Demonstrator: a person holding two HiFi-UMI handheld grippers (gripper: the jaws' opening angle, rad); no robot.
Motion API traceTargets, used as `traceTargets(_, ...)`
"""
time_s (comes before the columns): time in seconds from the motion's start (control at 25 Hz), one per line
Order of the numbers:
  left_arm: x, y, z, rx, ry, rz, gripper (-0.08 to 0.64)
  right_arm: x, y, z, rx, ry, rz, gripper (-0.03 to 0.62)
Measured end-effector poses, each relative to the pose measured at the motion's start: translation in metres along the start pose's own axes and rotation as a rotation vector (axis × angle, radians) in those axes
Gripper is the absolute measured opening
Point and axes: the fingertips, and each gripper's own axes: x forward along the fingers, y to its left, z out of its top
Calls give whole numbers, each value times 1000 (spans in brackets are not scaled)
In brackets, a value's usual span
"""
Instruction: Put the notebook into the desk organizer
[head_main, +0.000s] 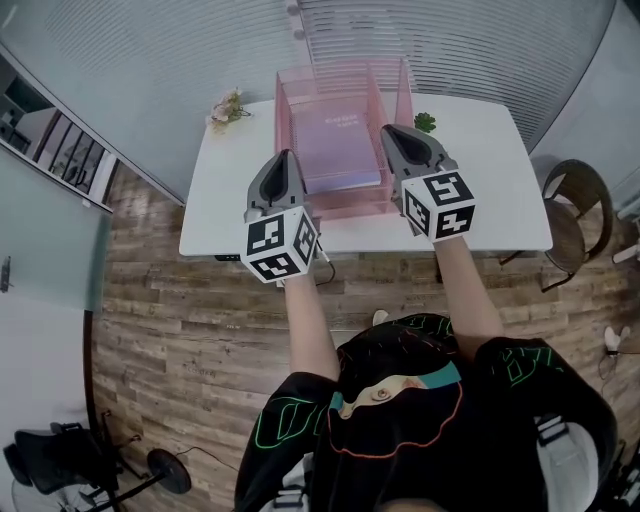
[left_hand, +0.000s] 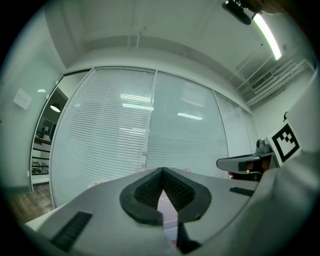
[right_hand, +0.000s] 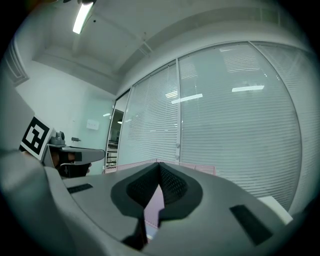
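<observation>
On the white table (head_main: 480, 205), the left gripper (head_main: 284, 168) hangs over the near edge with its jaws pressed together on nothing. Right of it the notebook (head_main: 338, 140) lies flat inside the pink desk organizer (head_main: 330, 78). It has a lilac-pink cover with faint pale print, and its page edges face near. The right gripper (head_main: 402, 142), just right of the notebook, is likewise closed and empty.

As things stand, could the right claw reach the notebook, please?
Probably yes: the notebook lies uncovered in the open-topped organizer, and the right claw hangs close by its right edge. The claw is shut, so it would need to open.
</observation>
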Motion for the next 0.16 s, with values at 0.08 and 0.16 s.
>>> traceTargets(0.08, 1, 0, -5, -8, 3, 6, -5, -1, -2, -1, -5, -4, -1, 2)
traceTargets(0.16, 0, 2, -8, -14, 3, 12, -5, -1, -2, -1, -15, -10, 1, 2)
